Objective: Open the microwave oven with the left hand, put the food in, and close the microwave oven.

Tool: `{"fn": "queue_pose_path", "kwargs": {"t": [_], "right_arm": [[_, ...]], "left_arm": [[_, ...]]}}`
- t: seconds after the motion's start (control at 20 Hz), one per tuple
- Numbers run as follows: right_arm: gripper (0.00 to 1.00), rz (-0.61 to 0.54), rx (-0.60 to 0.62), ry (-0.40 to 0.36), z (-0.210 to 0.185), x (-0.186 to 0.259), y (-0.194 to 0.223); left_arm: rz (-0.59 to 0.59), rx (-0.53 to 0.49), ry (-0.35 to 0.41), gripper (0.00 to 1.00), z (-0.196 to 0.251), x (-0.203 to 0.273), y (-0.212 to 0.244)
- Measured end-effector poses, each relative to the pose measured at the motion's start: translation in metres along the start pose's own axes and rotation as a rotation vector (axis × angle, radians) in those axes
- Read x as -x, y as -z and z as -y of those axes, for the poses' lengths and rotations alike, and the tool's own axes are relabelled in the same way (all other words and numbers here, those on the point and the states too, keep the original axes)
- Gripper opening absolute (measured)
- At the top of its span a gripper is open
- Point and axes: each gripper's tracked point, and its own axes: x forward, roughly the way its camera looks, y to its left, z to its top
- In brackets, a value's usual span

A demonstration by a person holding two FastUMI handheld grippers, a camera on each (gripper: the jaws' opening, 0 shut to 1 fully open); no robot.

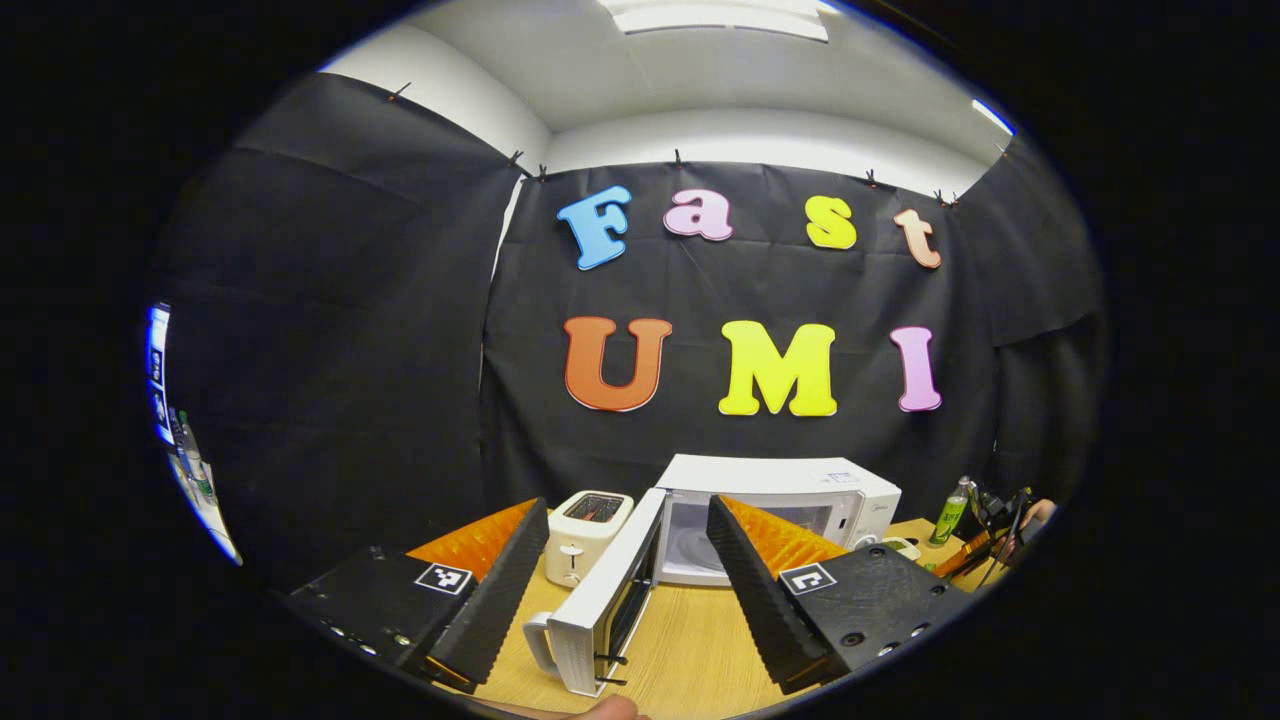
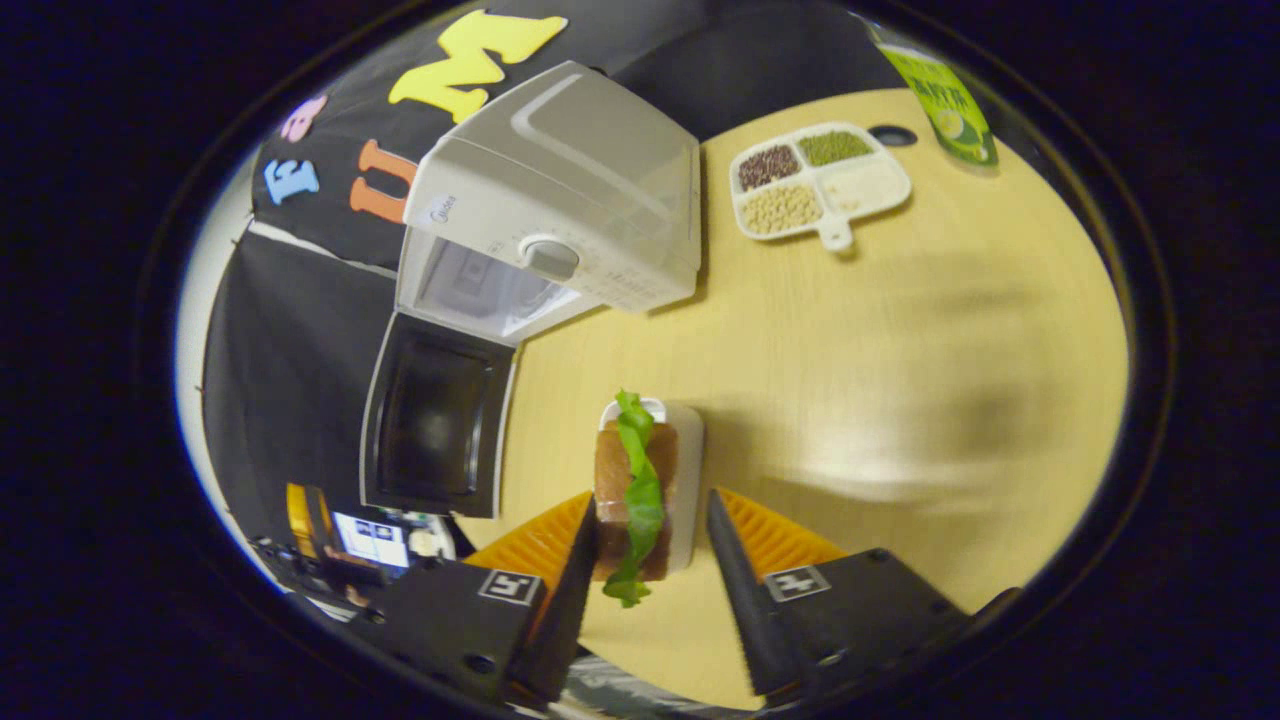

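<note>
Between the spread fingers of the left tool [image 1: 628, 575], the microwave's door [image 1: 610, 590] stands swung wide, edge-on, its handle [image 1: 537, 640] near the lower edge; neither finger touches it. Behind it the microwave [image 1: 775, 510] sits on the wooden bench [image 1: 690, 640] with its cavity exposed, a white toaster [image 1: 585, 535] just beside the door. Over at the right tool [image 2: 650, 545], the fingers are parted around a sandwich with a lettuce leaf [image 2: 635, 490] on a small white plate [image 2: 688, 480]; whether they press it I cannot tell. Farther off lies a divided tray of beans [image 2: 822, 180] and a green packet [image 2: 945, 105].
</note>
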Motion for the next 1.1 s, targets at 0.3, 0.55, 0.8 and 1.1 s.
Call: {"fn": "queue_pose_path", "kwargs": {"t": [0.3,0.55,0.8,1.1], "right_arm": [[0.36,0.077,0.201,0.135,-0.027,0.029,0.01],[0.36,0.15,0.495,0.303,-0.073,0.047,0.029],[0.36,0.193,0.75,0.449,-0.117,0.035,0.059],[0.36,0.331,0.932,0.572,-0.158,-0.004,0.07]], "left_arm": [[-0.023,0.008,0.025,0.95,-0.008,0.007,0.009],[0.009,0.041,0.063,0.95,-0.02,0.018,0.004],[-0.008,0.016,0.055,0.95,-0.046,0.024,0.014],[-0.005,0.027,0.063,0.84,-0.073,0.035,0.016]]}}
